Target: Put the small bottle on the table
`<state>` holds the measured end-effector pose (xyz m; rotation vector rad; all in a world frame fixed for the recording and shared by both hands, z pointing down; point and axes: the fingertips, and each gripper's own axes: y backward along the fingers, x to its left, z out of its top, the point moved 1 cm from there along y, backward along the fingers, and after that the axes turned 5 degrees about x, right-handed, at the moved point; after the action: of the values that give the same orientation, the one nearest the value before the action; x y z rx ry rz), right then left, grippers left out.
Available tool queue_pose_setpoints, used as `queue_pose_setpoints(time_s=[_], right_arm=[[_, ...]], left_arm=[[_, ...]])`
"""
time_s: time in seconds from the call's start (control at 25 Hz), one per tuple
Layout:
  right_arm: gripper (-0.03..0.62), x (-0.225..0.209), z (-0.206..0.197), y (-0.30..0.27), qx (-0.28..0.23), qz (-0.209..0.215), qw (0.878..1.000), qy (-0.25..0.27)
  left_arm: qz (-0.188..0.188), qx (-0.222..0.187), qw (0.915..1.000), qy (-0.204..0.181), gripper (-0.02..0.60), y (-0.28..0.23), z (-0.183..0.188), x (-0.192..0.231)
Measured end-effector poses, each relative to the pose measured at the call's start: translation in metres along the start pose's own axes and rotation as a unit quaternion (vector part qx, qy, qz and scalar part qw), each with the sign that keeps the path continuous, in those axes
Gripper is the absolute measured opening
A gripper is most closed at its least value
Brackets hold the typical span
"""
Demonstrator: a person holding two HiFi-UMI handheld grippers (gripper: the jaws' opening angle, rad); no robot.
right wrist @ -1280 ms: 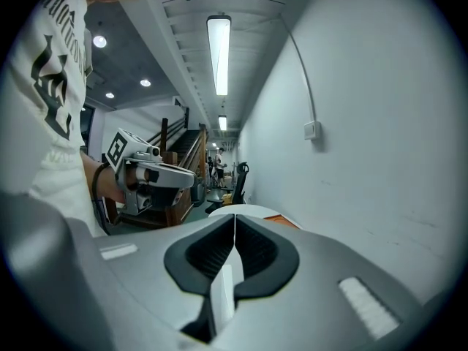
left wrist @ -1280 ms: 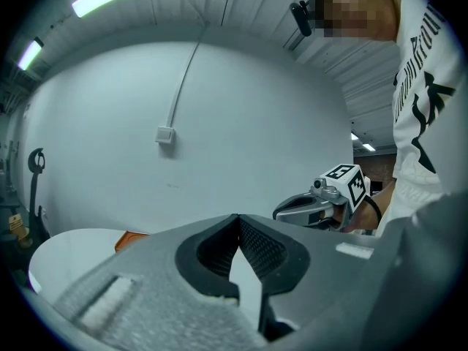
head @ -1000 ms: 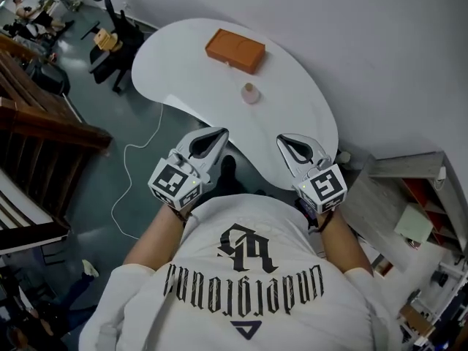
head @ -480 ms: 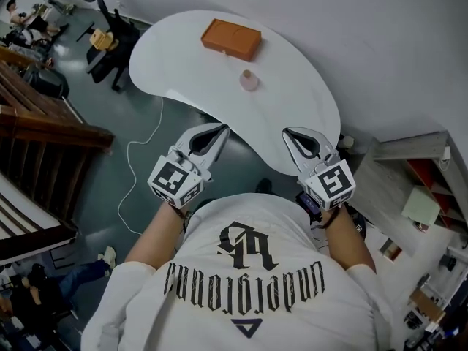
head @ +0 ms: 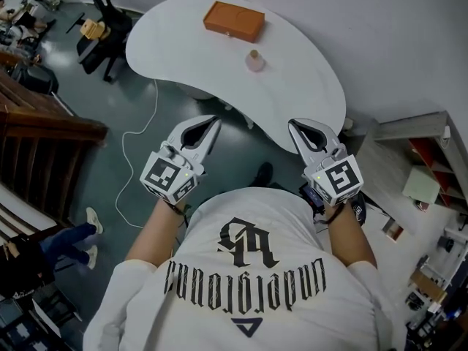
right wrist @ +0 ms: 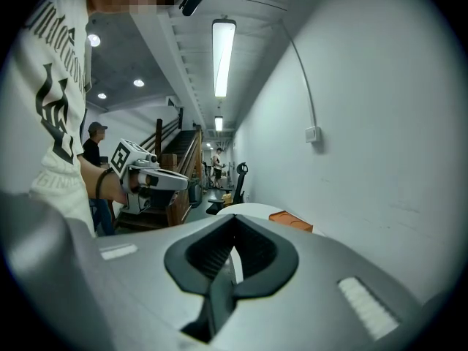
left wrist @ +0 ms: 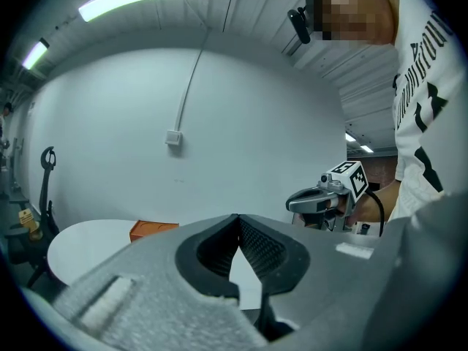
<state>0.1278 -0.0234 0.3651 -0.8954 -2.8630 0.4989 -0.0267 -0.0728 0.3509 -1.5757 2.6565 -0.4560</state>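
Note:
A small pale bottle with a tan cap [head: 254, 61] stands upright on the white curved table [head: 292, 86], near an orange box [head: 234, 21]. My left gripper [head: 212, 122] is held off the table's near edge, its jaws together and empty. To the right, my right gripper [head: 294, 125] hangs level with it, also shut on nothing. In the left gripper view the tips [left wrist: 236, 218] meet, with the orange box [left wrist: 152, 229] and the right gripper [left wrist: 291, 203] beyond. The right gripper view shows closed tips [right wrist: 234, 218] and the box [right wrist: 290, 220].
A white cable [head: 135, 152] trails across the dark floor left of the table. Black chairs [head: 102, 28] stand at the far left, a wooden stair rail [head: 44, 123] at left. Shelving with clutter [head: 417, 189] sits right. A wall runs behind the table.
The view has drawn back from the table, so the bottle and box sit farther up the frame. Both grippers stay shut and have spread slightly apart.

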Motion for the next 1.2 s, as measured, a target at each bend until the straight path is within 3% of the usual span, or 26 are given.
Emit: queue_pose_setpoints(time_s=[0.64, 0.92, 1.2], right_arm=[[0.000, 0.157, 0.015, -0.017, -0.004, -0.022, 1.000, 0.006], [0.002, 0.220, 0.014, -0.003, 0.000, -0.035, 0.999, 0.009], [0.000, 0.266, 0.012, 0.020, -0.003, -0.044, 0.999, 0.010]], left_arm=[[-0.023, -0.022, 0.9994, -0.014, 0.008, 0.153, -0.025, 0.007], [-0.060, -0.032, 0.9967, -0.044, 0.008, 0.205, -0.033, -0.019], [-0.065, -0.034, 0.9966, -0.037, 0.008, 0.243, -0.046, -0.037]])
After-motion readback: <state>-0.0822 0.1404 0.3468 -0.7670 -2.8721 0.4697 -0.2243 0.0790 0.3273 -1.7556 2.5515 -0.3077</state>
